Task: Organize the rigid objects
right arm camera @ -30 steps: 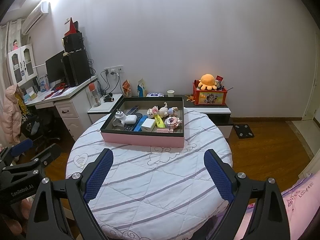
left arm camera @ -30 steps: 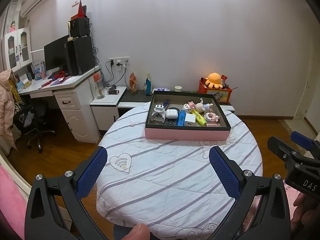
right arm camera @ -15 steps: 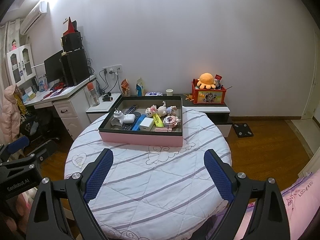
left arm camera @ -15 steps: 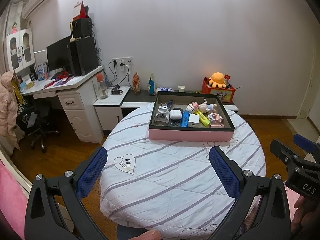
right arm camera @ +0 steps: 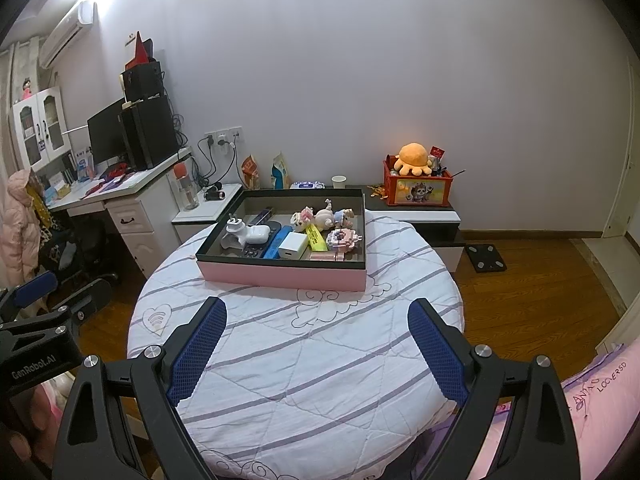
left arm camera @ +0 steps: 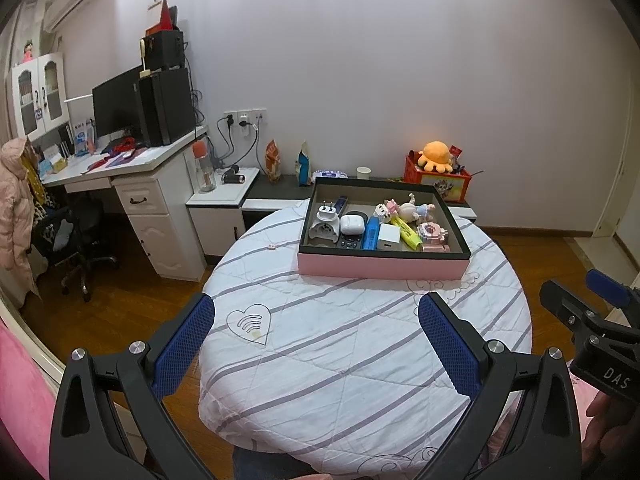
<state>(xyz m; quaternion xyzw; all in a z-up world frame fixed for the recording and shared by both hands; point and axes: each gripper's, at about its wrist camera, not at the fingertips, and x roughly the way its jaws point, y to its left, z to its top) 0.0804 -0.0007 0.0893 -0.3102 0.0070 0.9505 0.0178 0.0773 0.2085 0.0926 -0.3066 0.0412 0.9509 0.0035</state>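
Note:
A pink tray (left arm camera: 383, 269) with a dark rim sits at the far side of a round table (left arm camera: 360, 360) covered in a striped white quilt. In it lie a white plug adapter (left arm camera: 326, 222), a white earbud case (left arm camera: 352, 224), a blue bar (left arm camera: 372, 233), a white charger cube (left arm camera: 388, 236), a yellow highlighter (left arm camera: 406, 234), a pink block toy (left arm camera: 432, 232) and small figurines (left arm camera: 408, 210). The same tray (right arm camera: 280, 276) shows in the right wrist view. My left gripper (left arm camera: 317, 304) and right gripper (right arm camera: 317, 308) hover open and empty over the near half of the table, well short of the tray.
A white desk (left arm camera: 152, 196) with a monitor and a black office chair (left arm camera: 76, 240) stand to the left. Behind the table runs a low cabinet (right arm camera: 424, 216) holding a red box with an orange plush (right arm camera: 414, 160). Wooden floor surrounds the table; pink bedding (right arm camera: 592, 392) lies at the near right.

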